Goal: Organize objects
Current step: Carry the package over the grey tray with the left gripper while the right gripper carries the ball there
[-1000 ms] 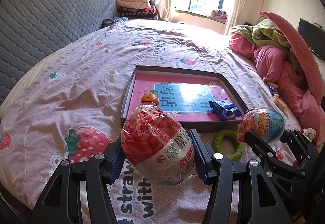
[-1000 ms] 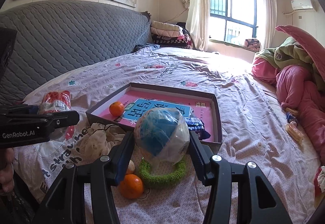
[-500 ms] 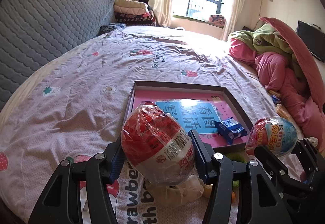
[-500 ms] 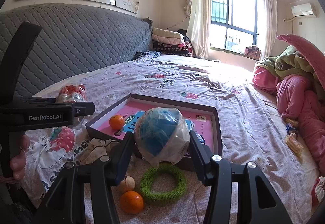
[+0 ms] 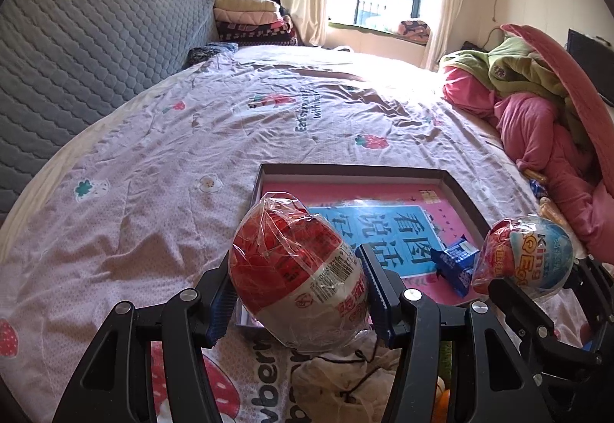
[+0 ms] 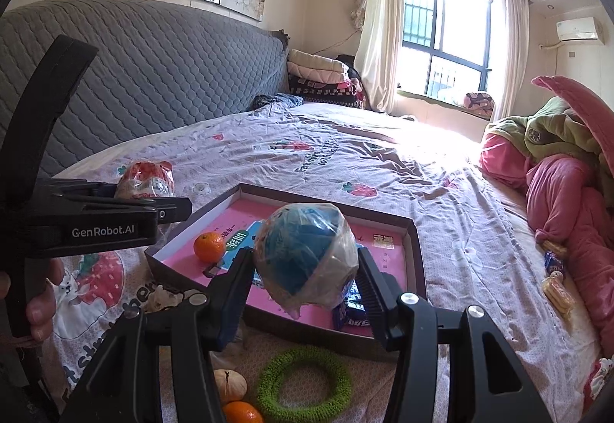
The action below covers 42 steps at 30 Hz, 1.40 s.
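Note:
My left gripper [image 5: 297,298] is shut on a red and white wrapped toy egg [image 5: 297,269], held above the near left corner of the dark box tray [image 5: 357,169]. My right gripper [image 6: 305,283] is shut on a blue and white wrapped toy egg [image 6: 305,260], held above the tray's near edge [image 6: 307,332]; that egg also shows in the left wrist view [image 5: 525,258]. The tray holds a pink book [image 6: 383,258], an orange [image 6: 209,246] and a blue snack packet [image 5: 453,263]. The left gripper with its egg shows in the right wrist view [image 6: 146,185].
On the bed in front of the tray lie a green knitted ring [image 6: 303,382], a second orange [image 6: 241,412], a pale round fruit [image 6: 229,384] and a cream pouch [image 5: 341,380]. Pink and green bedding [image 6: 568,169] is heaped at the right. A grey headboard [image 6: 153,77] is left.
Both grippers have risen and moved forward toward the tray with their eggs still held. The tray now lies closer under both eggs.

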Available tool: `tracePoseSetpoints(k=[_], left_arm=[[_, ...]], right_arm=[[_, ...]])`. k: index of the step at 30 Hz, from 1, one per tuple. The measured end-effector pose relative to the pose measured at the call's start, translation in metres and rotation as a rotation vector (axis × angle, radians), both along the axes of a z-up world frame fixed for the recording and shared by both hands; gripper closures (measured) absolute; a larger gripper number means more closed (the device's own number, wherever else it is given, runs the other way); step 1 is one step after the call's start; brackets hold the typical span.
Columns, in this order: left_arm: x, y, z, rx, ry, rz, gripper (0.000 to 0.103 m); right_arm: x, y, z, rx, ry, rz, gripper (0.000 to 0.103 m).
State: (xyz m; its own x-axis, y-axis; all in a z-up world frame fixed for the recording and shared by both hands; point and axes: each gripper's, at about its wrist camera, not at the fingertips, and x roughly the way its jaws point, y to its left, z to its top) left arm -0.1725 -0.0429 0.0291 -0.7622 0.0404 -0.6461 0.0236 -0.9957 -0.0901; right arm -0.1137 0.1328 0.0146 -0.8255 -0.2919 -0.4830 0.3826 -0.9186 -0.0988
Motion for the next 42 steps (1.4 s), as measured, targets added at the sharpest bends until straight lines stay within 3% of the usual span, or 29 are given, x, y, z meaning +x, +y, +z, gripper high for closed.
tracePoseSetpoints(k=[13,30,42], left_arm=[[-0.031,-0.015,-0.024,-0.049,-0.052,0.012,0.043],[-0.044,-0.009,-0.063,0.002,-0.115,-0.018,0.043],[-0.048,-0.004,-0.07,0.0,-0.11,-0.029,0.043]], right_arm=[[-0.026,-0.001,-0.018,0.022,-0.053,-0.006,0.049],[-0.05,-0.003,-0.043,0.029,-0.14,-0.003,0.049],[-0.057,-0.01,-0.052,0.039,-0.169,0.024,0.049]])
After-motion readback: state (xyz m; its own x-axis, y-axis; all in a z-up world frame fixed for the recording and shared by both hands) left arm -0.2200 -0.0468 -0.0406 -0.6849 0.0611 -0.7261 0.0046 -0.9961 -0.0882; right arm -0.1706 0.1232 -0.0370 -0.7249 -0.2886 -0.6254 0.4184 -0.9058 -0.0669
